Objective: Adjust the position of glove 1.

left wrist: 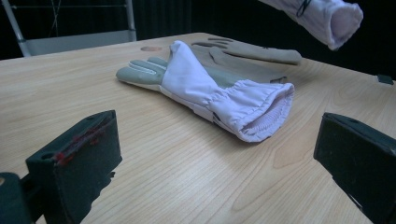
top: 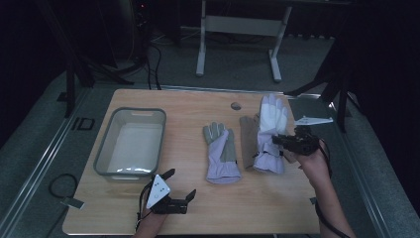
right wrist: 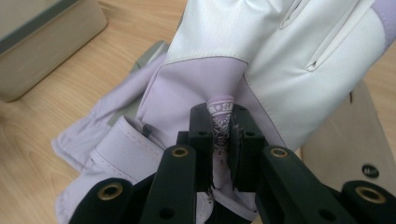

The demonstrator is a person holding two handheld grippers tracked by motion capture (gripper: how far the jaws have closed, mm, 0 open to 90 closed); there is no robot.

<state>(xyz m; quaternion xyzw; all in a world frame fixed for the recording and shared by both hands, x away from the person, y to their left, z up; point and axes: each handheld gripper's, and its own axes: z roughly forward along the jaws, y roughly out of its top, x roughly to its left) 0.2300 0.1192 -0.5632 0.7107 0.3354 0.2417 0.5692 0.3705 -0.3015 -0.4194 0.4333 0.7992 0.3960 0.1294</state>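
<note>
Clearly the white and lilac glove [top: 270, 130] at the right of the high view is soft and light: it hangs limp from the right claw [top: 283, 141], its fingers pointing toward the top of the frame and its cuff drooping toward the tabletop [top: 198, 208]. In the right gripper view the jaws are pressed together on a pinched fold of the lilac fabric [right wrist: 219, 126] near the wrist, with a printed strip caught between them. That thin fold looks like a fair hold, but the cloth is smooth and could slide out if the pinch is shallow; a deeper bite at the gathered cuff would probably be safer, since the elastic there bunches thicker.

Its partner, the second glove [top: 221, 152], lies flat in the middle of the high view, fingers toward the top, cuff toward the bottom. In the left gripper view its cuff [left wrist: 261, 109] gapes open at centre right, an easy edge to take. The left claw [top: 179, 184] rests low at the bottom left of the high view, spread wide and holding nothing. A grey bin [top: 106, 148] sits at the left.
</note>
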